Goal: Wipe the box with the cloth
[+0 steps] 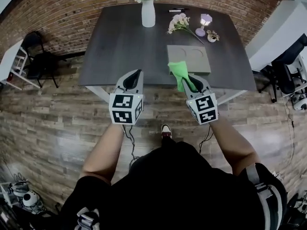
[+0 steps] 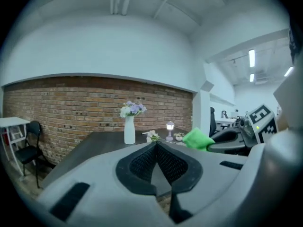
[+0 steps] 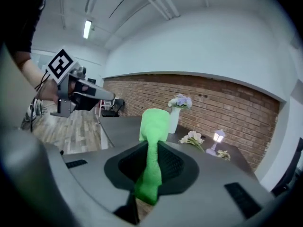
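Observation:
A flat grey box [image 1: 189, 59] lies on the dark table [image 1: 120, 47], right of centre near the front edge. My right gripper [image 1: 186, 80] is shut on a green cloth [image 1: 178, 71], which hangs in the air over the box's near-left corner. In the right gripper view the cloth [image 3: 154, 124] runs between the shut jaws and flops out past the right gripper [image 3: 152, 148]. My left gripper [image 1: 138, 73] hovers at the table's front edge, left of the box, shut on nothing. From the left gripper [image 2: 156, 145] view, the cloth [image 2: 198, 139] shows to the right.
A white vase [image 1: 148, 11] with flowers stands at the table's far edge. Loose flowers [image 1: 180, 22], a small lamp [image 1: 205, 23] and a little pot [image 1: 211, 36] sit behind the box. A black chair [image 1: 38, 56] is at the left, an office chair [image 1: 288, 71] at the right.

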